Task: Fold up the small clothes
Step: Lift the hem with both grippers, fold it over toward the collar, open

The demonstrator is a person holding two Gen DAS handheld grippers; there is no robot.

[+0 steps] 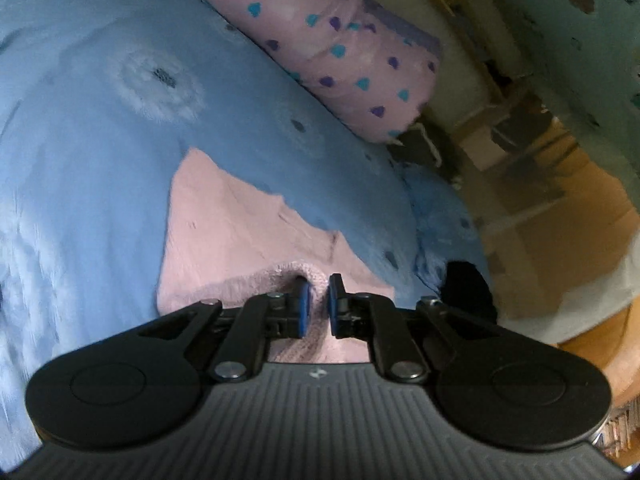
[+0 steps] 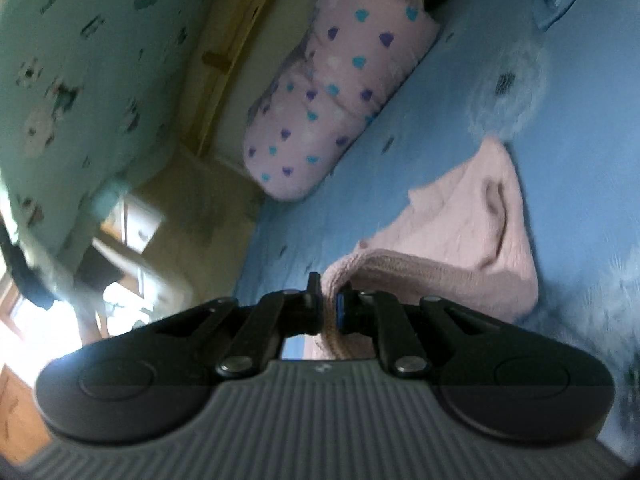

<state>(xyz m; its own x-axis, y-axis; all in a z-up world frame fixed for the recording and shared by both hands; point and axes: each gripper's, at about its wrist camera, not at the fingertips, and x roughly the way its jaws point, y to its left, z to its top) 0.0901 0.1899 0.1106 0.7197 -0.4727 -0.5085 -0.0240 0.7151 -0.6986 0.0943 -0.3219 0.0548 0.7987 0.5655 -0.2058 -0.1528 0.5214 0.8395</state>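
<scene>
A small pink knitted garment (image 1: 224,224) lies on a blue bedspread (image 1: 100,160). My left gripper (image 1: 318,294) is shut on a ribbed edge of the pink garment, with fabric pinched between the blue pads. In the right wrist view the same garment (image 2: 460,232) lies on the bedspread (image 2: 580,120). My right gripper (image 2: 329,296) is shut on another ribbed edge of it, lifted a little off the bed. The rest of the garment hangs and drapes back onto the bed beyond both grippers.
A pink pillow with purple and teal hearts (image 1: 340,44) lies along the bed's far edge, also in the right wrist view (image 2: 336,92). Beyond it stand a wooden bed frame and a green patterned wall (image 2: 80,60). Wooden floor and furniture (image 1: 560,200) lie off the bed.
</scene>
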